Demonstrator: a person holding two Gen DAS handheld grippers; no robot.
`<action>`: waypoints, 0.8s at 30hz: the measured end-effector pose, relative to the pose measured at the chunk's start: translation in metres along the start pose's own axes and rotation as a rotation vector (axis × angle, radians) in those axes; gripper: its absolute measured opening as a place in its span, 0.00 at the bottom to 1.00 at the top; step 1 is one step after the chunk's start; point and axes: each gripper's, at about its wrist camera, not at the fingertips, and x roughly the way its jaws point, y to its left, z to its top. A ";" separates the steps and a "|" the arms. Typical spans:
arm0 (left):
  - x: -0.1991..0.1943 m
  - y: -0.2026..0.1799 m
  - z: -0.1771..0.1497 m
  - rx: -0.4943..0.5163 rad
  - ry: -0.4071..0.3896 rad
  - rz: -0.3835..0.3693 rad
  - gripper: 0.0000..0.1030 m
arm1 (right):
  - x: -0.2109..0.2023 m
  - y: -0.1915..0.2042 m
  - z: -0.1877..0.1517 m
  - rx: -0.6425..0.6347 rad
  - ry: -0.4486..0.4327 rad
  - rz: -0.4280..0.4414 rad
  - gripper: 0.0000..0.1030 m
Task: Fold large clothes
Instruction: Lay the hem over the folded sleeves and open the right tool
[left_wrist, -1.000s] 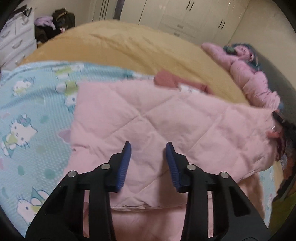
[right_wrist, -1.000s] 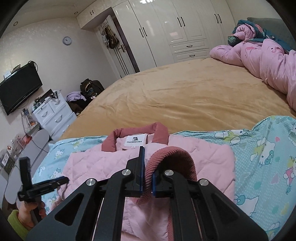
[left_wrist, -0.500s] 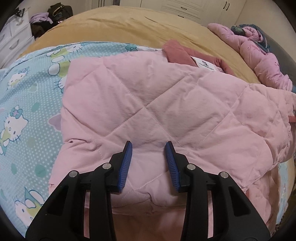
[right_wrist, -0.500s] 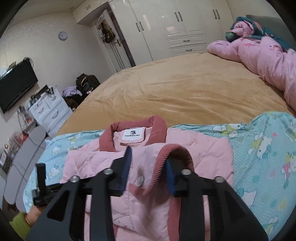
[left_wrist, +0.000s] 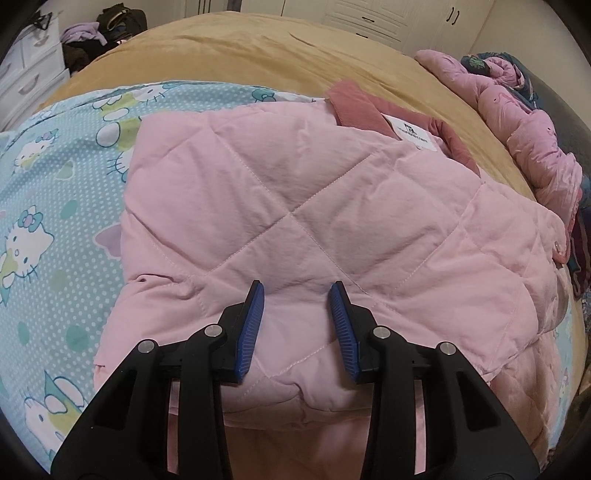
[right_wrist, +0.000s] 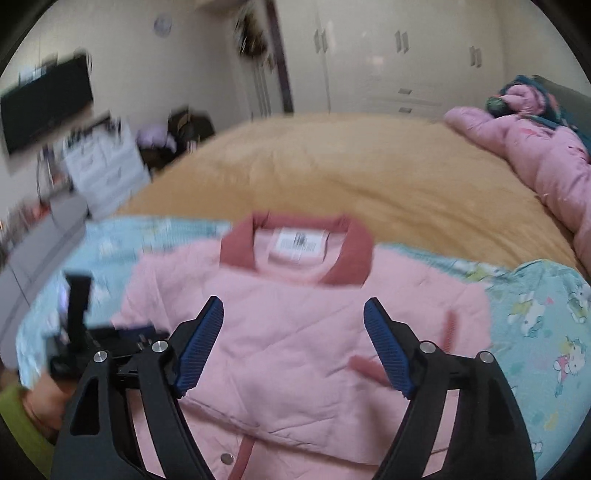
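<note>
Bedroom, tan bed (right_wrist: 332, 177), cartoon sheet (left_wrist: 55, 192) on top. My right claw (right_wrist: 293, 350) has just been opening, nothing between its jaws; left claw (left_wrist: 295, 328) part-open, empty, low over the pink quilted jacket (left_wrist: 314, 206). Jacket lies on the sheet, sides folded in, collar (right_wrist: 295, 243) far. Bottom-up fold looks left.

1. My left gripper (left_wrist: 295, 291) tilts steeply downward, its blue pads (left_wrist: 251, 325) a modest gap apart with nothing pinched between them.
2. My right gripper (right_wrist: 293, 310) angles down, its jaws just swung wide apart and empty.
3. My left hand (right_wrist: 40, 398) shows blurred in the right view, a green sleeve (right_wrist: 14, 413) at its wrist.
</note>
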 end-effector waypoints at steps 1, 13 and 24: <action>0.000 0.001 0.000 -0.001 -0.001 -0.003 0.29 | 0.009 0.004 -0.002 -0.009 0.020 -0.003 0.75; -0.001 0.003 -0.004 0.010 -0.021 -0.023 0.29 | 0.093 0.000 -0.037 0.020 0.233 -0.097 0.80; -0.006 0.006 -0.005 -0.021 -0.032 -0.045 0.29 | 0.066 0.007 -0.045 0.062 0.160 -0.098 0.94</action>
